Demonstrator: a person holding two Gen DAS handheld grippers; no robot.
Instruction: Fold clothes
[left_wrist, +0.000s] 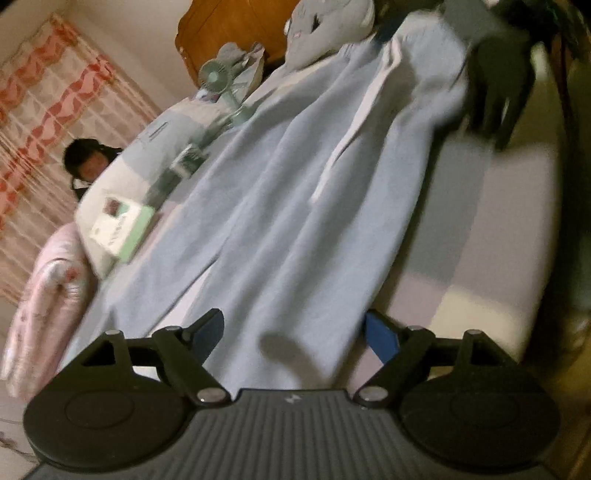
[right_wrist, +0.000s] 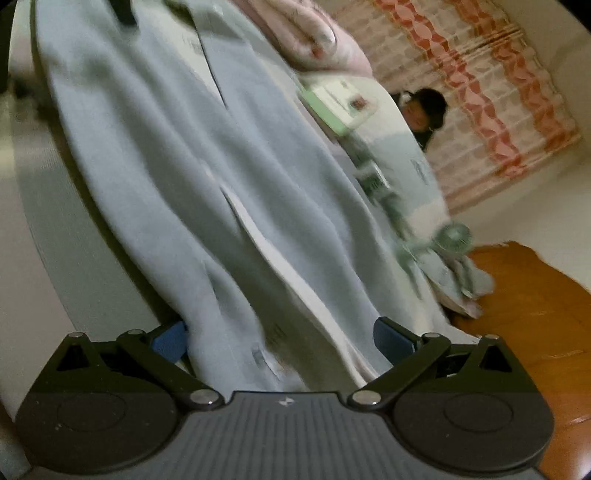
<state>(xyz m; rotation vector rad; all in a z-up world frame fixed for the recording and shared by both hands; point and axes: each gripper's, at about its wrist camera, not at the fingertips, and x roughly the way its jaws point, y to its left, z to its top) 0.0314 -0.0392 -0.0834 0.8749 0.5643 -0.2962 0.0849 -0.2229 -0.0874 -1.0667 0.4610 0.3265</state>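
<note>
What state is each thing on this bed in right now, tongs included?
Light blue fleece trousers: spread flat, unfolded, legs apart.
White drawstring: loose on the trousers.
Small green desk fan: upright.
Green and white box: lying flat.
Left tongs: open.
Right tongs: open.

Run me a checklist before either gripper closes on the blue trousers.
1. Blue trousers spread along the bed: ok, laid out lengthwise, some wrinkles.
2. Left gripper jaws open: ok, cloth between them, pads not pressing.
3. Right gripper jaws open: ok, cloth between them, pads not pressing.
4. Which end each gripper faces: cannot tell, pictures blurred.
5. Clutter off the trousers: not ok, the green box and small fan sit close along one edge.
6. White side stripe lying flat: cannot tell.
</note>
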